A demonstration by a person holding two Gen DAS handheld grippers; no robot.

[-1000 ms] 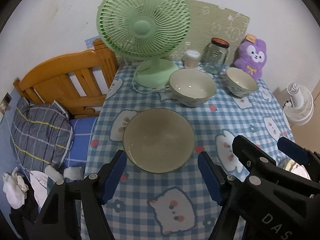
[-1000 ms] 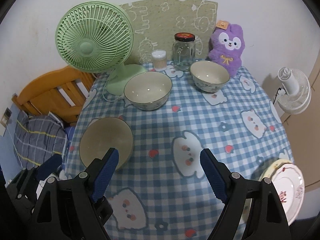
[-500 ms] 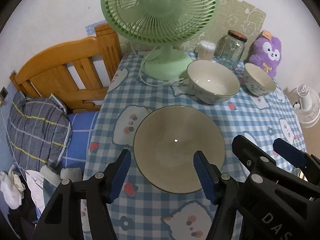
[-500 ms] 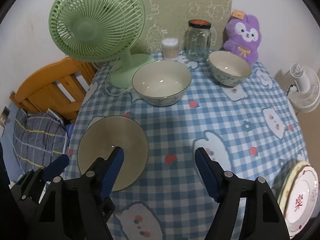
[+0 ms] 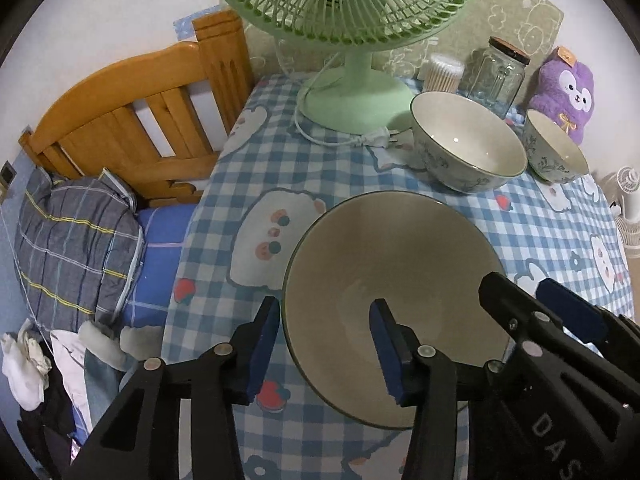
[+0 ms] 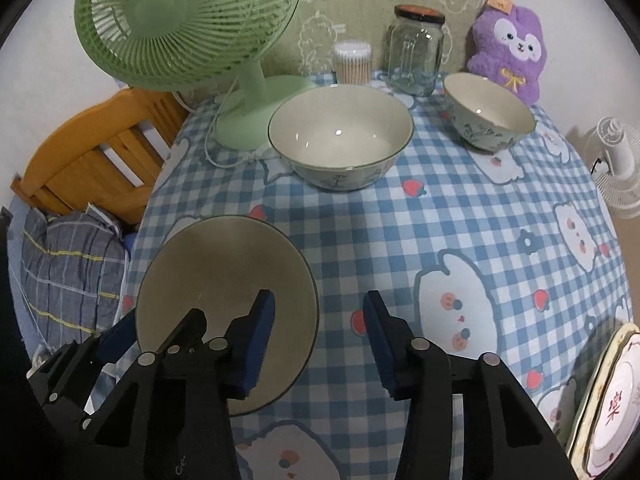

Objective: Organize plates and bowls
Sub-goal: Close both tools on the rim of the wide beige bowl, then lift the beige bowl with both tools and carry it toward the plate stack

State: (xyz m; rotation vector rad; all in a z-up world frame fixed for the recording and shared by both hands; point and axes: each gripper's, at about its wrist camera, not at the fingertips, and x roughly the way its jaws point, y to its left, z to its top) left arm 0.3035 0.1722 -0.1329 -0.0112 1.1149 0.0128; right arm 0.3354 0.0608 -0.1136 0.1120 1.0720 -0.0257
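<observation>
1. The left gripper [image 5: 322,346] is spread wide and straddles the left rim of the grey plate [image 5: 396,280]: one blue pad sits outside the edge, the other over the plate's inside. Nothing is pinched yet.

2. The right gripper [image 6: 320,340] is also wide open and empty, its jaws bracketing the plate's right edge, one over the plate and one over the checked tablecloth [image 6: 460,216].

3. The plate lies flat near the table's left front edge. Squeezing a glazed rim from one side could, I reckon, let it slip or tip, and a shove leftward might send it off towards the bed [image 5: 160,240].

4. Two grippers crowd one plate, so they could knock each other.

5. Behind it stand the large bowl [image 6: 340,140] and the small bowl [image 6: 488,112], both empty as far as I can see.

6. The glass jar [image 6: 416,60] looks empty; the little tub [image 6: 353,62] is packed with cotton swabs.

7. Patterned plates [image 6: 608,408] are stacked at the right front edge. The green fan [image 6: 188,20] stands at the back, its cord trailing near the large bowl.
</observation>
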